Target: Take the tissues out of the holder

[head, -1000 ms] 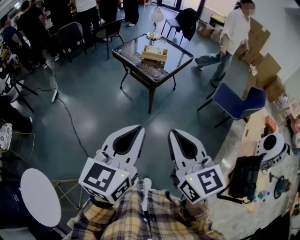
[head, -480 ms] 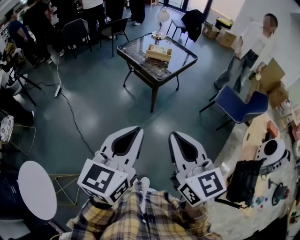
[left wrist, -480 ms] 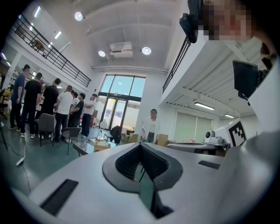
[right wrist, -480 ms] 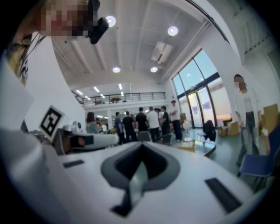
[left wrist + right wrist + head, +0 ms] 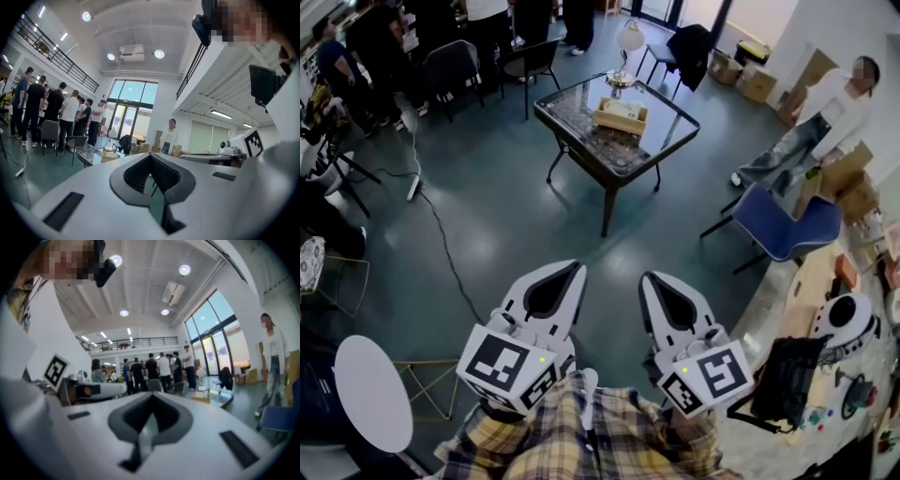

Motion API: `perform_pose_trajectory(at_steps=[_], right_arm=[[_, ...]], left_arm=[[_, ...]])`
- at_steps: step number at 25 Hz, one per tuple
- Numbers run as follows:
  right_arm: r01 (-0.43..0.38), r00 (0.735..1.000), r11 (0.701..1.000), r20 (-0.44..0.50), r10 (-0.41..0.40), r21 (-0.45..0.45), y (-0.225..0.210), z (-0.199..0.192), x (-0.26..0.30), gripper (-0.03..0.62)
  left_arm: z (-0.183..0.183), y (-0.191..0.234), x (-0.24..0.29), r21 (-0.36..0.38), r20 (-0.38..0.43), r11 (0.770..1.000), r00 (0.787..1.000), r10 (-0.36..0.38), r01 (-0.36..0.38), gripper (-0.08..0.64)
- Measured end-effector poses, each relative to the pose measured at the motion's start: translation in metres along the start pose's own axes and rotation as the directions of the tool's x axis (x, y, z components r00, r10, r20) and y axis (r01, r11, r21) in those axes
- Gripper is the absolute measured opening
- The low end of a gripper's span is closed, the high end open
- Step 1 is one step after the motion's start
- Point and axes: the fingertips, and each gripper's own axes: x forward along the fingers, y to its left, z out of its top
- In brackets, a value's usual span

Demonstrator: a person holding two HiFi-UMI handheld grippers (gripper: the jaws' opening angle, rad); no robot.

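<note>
Wooden tissue holder (image 5: pixel 621 114) sits on glass-topped table (image 5: pixel 577 117), well ahead of both grippers across bare floor, approx. centred btw. them. Its long axis runs roughly left-right in head view. Left gripper (image 5: pixel 577 269) & right gripper (image 5: pixel 647 278) are each pressed together, nothing btw. jaws, pointing fwd. Neither hand clearly nearer, so probably a walk-up before any reach. Tissues too small to make out.

Glass-topped table (image 5: pixel 662 132), tissue holder (image 5: pixel 620 115) and lamp (image 5: pixel 628 39) on top
</note>
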Motion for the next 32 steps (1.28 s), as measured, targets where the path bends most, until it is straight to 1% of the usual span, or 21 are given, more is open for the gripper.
perform_pose_trajectory(at_steps=[5,9,12,16,19,23,27,32], right_arm=[[0.012,1.0,1.0,0.002,-0.012,0.004,-0.016,0.01,0.059,0.009],[0.034,0.999,0.999,0.025,-0.034,0.007,-0.035,0.028,0.109,0.009],[0.038,0.998,0.999,0.048,-0.039,0.024,-0.045,0.038,0.146,0.009],[0.062,0.995,0.998,0.078,-0.064,0.032,-0.058,0.047,0.192,0.009],[0.078,0.993,0.996,0.082,-0.081,0.037,-0.065,0.051,0.217,0.009],[0.084,0.995,0.995,0.051,-0.086,0.045,-0.074,0.048,0.248,0.009],[0.073,0.997,0.995,0.015,-0.074,0.061,-0.086,0.039,0.281,0.009],[0.052,0.999,0.997,-0.013,-0.051,0.062,-0.117,0.037,0.328,0.009]], left_arm=[[0.019,0.05,0.039,-0.002,0.007,1.0,1.0,-0.02,0.02,0.012],[0.036,0.09,0.075,0.009,0.003,0.999,0.999,-0.05,0.05,0.012],[0.048,0.12,0.098,0.026,-0.001,0.997,0.997,-0.073,0.073,0.012],[0.059,0.158,0.12,0.053,-0.007,0.994,0.995,-0.098,0.098,0.013],[0.065,0.185,0.131,0.053,-0.006,0.994,0.995,-0.097,0.097,0.012],[0.064,0.214,0.144,0.025,-0.019,0.996,0.996,-0.085,0.086,0.012],[0.058,0.242,0.164,-0.004,-0.037,0.998,0.997,-0.069,0.069,0.012],[0.054,0.278,0.204,-0.028,-0.047,0.999,0.998,-0.038,0.036,0.013]])
